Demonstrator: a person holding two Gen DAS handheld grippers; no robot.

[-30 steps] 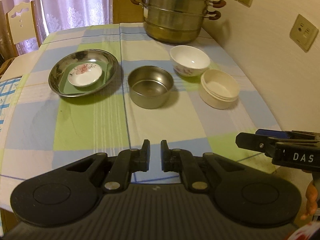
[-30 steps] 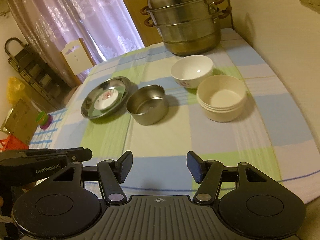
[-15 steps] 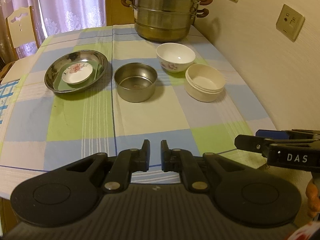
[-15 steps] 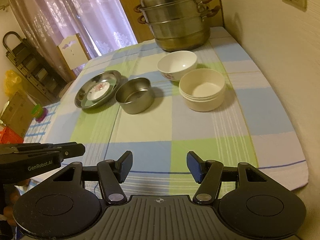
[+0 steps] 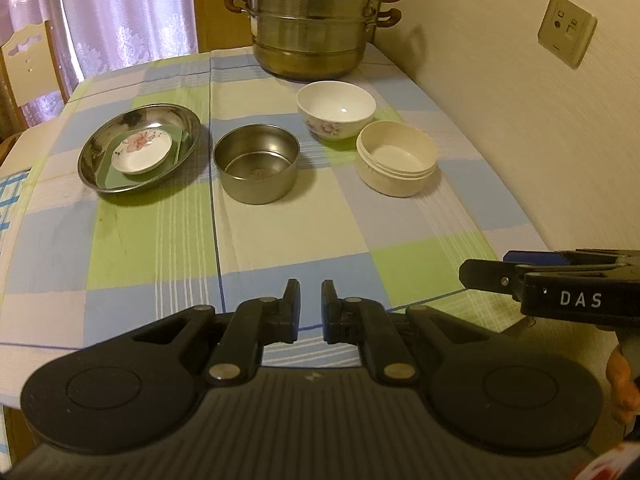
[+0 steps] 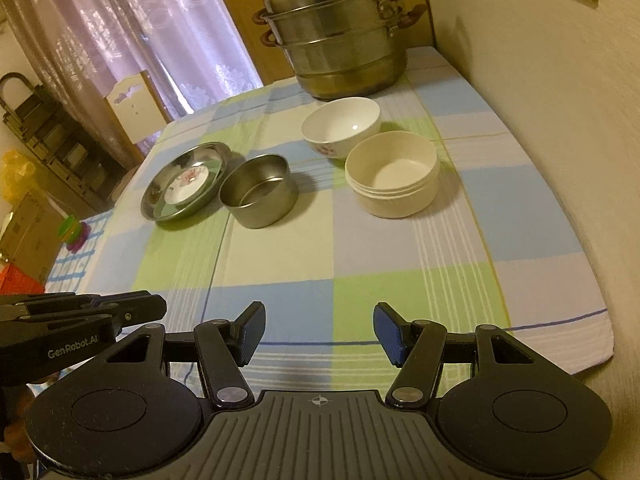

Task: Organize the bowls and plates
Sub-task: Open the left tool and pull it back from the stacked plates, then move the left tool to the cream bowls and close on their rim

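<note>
Left gripper (image 5: 311, 306) nearly closed, empty, over the tablecloth's near edge (image 5: 120, 344), right gripper (image 6: 319, 334) wide open, empty, bare cloth before steel bowl (image 5: 256, 168) and cream bowl (image 6: 392, 178)

You are at a table (image 5: 280, 216) with a checked cloth (image 6: 400, 248) of blue, green and cream squares, pushed up against a cream wall (image 5: 520, 128) on your right that has sockets (image 5: 566, 30) on it. At the far end you can see thin purple curtains (image 6: 168, 32) with soft light coming through, a brown wooden door (image 5: 218, 4), and a pale chair (image 6: 134, 102) by the table. Off to your left there is a dark rack (image 6: 44, 136), a yellow bag (image 6: 16, 174) and a cardboard box (image 6: 28, 232)
</note>
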